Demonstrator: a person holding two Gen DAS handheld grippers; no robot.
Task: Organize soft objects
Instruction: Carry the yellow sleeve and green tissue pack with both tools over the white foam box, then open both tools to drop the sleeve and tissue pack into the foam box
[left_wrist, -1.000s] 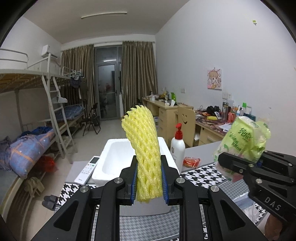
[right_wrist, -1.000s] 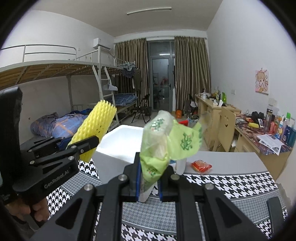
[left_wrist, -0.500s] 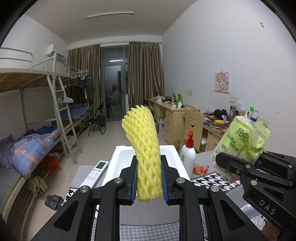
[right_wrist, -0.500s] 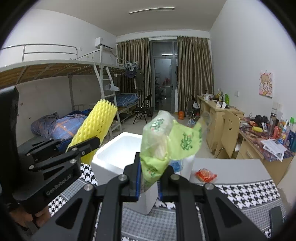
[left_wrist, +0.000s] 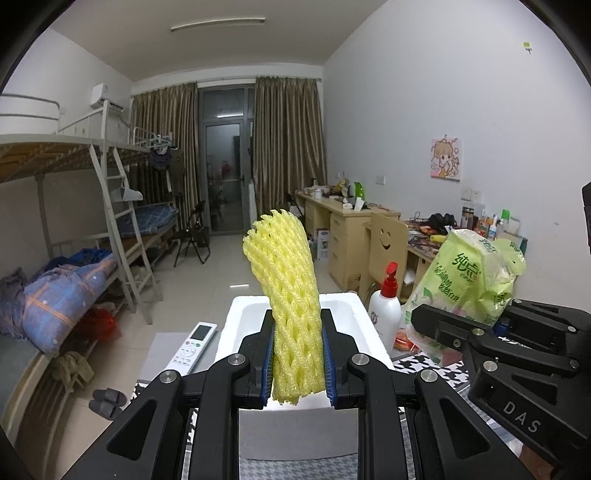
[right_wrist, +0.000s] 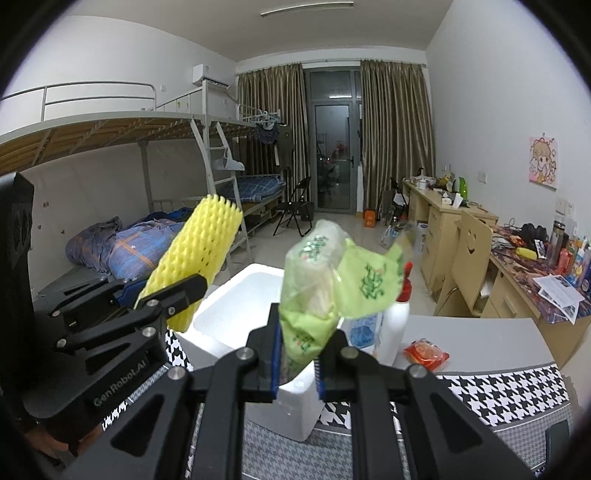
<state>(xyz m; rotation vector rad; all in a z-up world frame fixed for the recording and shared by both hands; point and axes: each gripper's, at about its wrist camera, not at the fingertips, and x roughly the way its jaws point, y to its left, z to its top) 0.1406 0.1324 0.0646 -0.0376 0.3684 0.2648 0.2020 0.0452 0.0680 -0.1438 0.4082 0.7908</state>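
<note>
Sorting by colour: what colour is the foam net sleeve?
Yellow foam net sleeve, clearest in the left wrist view.

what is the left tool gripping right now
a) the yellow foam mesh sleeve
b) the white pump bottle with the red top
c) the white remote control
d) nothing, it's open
a: in the left wrist view the left tool has its blue pads pressed on both sides of the yellow foam mesh sleeve, which stands upright above the white foam box; the white pump bottle with the red top and the white remote control sit untouched on the table.
</note>
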